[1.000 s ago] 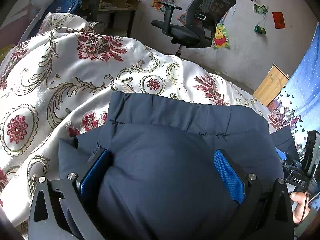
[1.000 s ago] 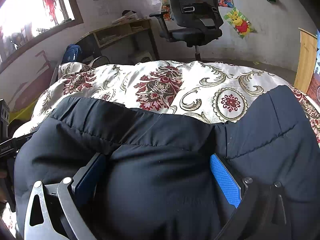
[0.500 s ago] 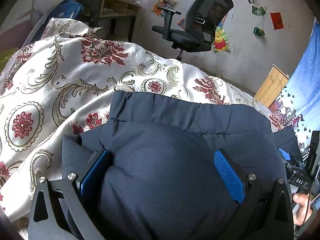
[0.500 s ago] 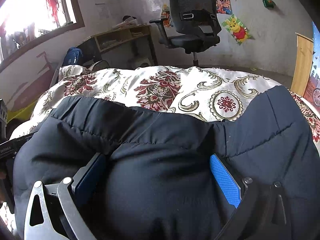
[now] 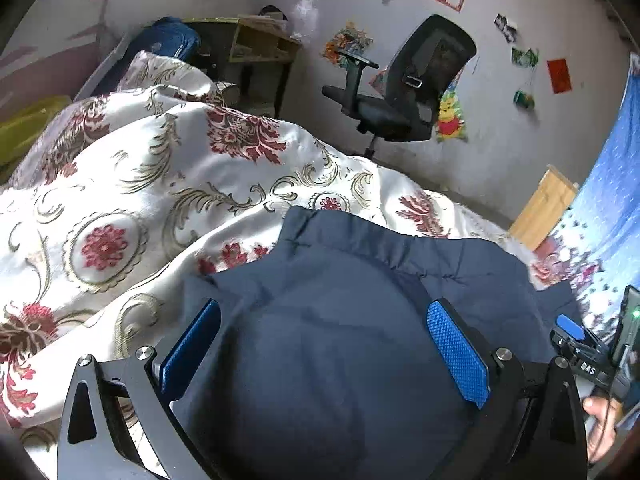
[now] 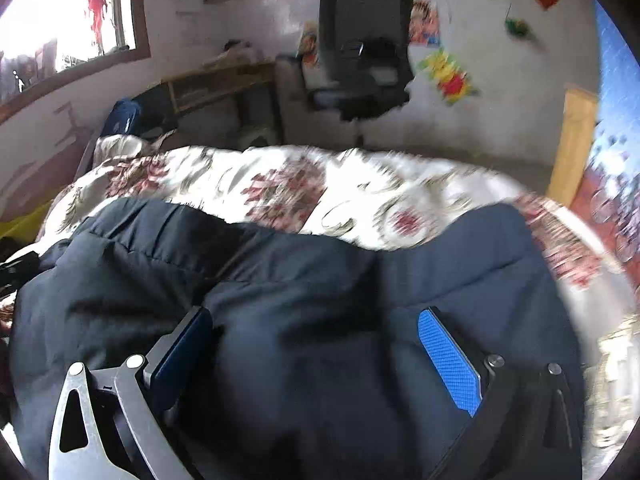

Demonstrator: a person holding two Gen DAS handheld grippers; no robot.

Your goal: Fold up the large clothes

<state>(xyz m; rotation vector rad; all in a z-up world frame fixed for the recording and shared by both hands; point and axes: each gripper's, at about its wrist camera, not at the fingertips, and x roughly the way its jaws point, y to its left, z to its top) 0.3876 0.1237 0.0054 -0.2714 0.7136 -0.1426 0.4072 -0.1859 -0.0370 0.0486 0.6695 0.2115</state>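
Note:
A dark navy padded jacket (image 5: 340, 320) lies on a bed with a white, red and gold floral cover (image 5: 120, 208). My left gripper (image 5: 324, 320) has its jaws wide apart with a bulge of the jacket between the blue pads (image 5: 456, 352). In the right wrist view the same jacket (image 6: 304, 320) fills the lower frame, and my right gripper (image 6: 316, 328) also stands wide open with jacket fabric bulging between its pads (image 6: 448, 356). The right gripper's body shows at the right edge of the left wrist view (image 5: 592, 352).
A black office chair (image 5: 404, 92) stands by the far wall beyond the bed. A wooden desk (image 5: 256, 48) is at the back left. A wooden board (image 5: 540, 208) and a blue curtain (image 5: 608, 200) are at the right. The right wrist view is motion-blurred.
Both cameras have tilted up and pulled back, showing more wall. The jacket has slipped lower between the pads. The right view has turned blurred from fast motion.

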